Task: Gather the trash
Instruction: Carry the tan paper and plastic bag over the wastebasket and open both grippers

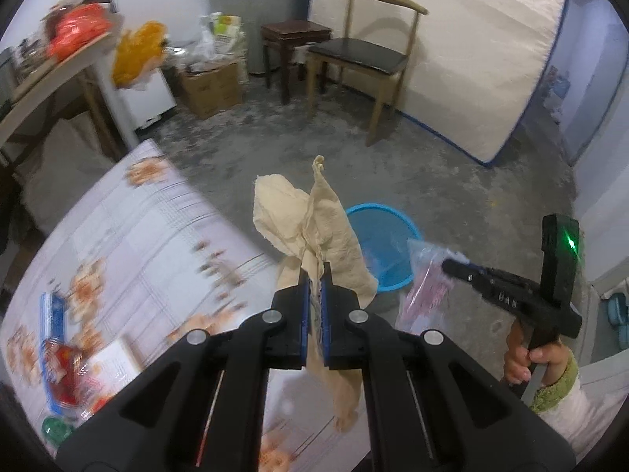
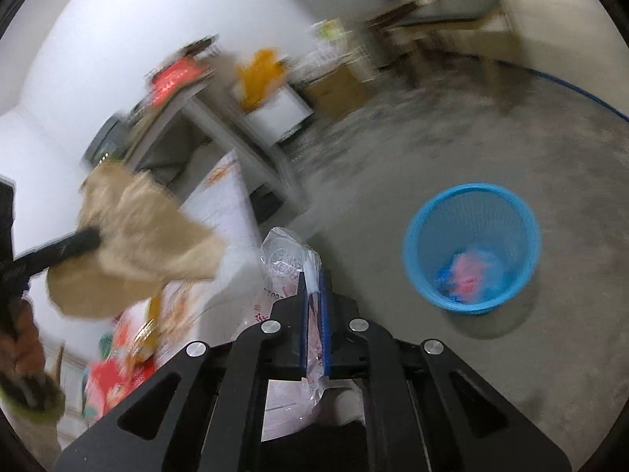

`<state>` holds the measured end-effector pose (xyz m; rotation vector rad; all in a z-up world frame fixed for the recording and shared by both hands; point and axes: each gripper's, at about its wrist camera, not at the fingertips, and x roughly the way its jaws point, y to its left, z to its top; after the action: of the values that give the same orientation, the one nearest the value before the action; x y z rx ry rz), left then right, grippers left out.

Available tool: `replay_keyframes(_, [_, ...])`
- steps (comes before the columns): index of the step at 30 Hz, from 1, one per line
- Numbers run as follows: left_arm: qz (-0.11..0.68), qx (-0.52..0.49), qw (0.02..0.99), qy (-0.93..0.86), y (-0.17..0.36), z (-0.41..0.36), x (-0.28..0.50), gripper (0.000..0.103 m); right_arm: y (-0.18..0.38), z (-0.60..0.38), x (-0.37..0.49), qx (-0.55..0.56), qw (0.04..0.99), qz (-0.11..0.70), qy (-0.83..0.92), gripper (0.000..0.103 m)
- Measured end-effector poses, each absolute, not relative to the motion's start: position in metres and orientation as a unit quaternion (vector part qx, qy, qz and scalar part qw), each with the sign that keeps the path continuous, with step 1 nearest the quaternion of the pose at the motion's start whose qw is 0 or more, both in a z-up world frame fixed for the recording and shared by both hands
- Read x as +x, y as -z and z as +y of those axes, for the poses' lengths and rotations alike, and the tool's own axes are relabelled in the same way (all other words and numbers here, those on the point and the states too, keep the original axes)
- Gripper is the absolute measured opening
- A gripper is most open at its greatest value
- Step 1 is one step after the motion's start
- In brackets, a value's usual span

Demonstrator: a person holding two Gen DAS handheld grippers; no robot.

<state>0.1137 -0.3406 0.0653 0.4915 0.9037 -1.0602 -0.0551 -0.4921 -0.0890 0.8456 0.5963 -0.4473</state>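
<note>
More wrappers (image 1: pixel 63 354) lie uncollected on the tabletop (image 1: pixel 157 228) at the left. The left claw (image 1: pixel 314 295) pinches a crumpled beige tissue (image 1: pixel 298 220) clear of it, and the right claw (image 2: pixel 312 295) clamps a clear plastic bag (image 2: pixel 287 259). Both are carried toward the blue bin (image 2: pixel 471 247) on the floor to the right, probably for dropping in together.

Beige tissue (image 1: pixel 310 220) in left tool (image 1: pixel 314 275)

Left wrist view: rides just behind the left gripper (image 1: pixel 314 275), facing forward and steeply down over the worktop (image 1: pixel 149 236) edge toward the concrete floor (image 1: pixel 432 157), with a chair (image 1: pixel 365 55) far off. Right wrist view: sits just behind the right gripper (image 2: pixel 313 279), tilted down at the floor, more rolled and blurred. Shared: the blue basket (image 1: pixel 387 232) (image 2: pixel 471 247), worktop edge, far clutter, and each other's gripper.
</note>
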Motion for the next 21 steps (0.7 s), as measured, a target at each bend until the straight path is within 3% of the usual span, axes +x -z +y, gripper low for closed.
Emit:
replay_keyframes(16, [0.497, 0.339, 0.647, 0.469, 0.12, -0.571, 0.084, 0.005, 0.197, -0.621, -0.05, 0.413, 0.749, 0.351, 0.381, 0.007])
replay_keyframes(18, [0.504, 0.33, 0.645, 0.471, 0.13, -0.585, 0.085, 0.019, 0.212, -0.637, -0.037, 0.418, 0.742, 0.356, 0.384, 0.01])
replay_keyframes(19, [0.514, 0.314, 0.645, 0.471, 0.136, -0.594, 0.088, 0.036, 0.222, -0.643, -0.03, 0.424, 0.739, 0.36, 0.38, 0.014])
replay_keyframes(20, [0.519, 0.303, 0.648, 0.469, 0.139, -0.597, 0.09, 0.049, 0.231, -0.646, -0.027, 0.431, 0.738, 0.363, 0.372, 0.027])
replay_keyframes(21, [0.523, 0.287, 0.651, 0.469, 0.14, -0.599, 0.092, 0.05, 0.244, -0.652, -0.022, 0.447, 0.734, 0.365, 0.357, 0.034])
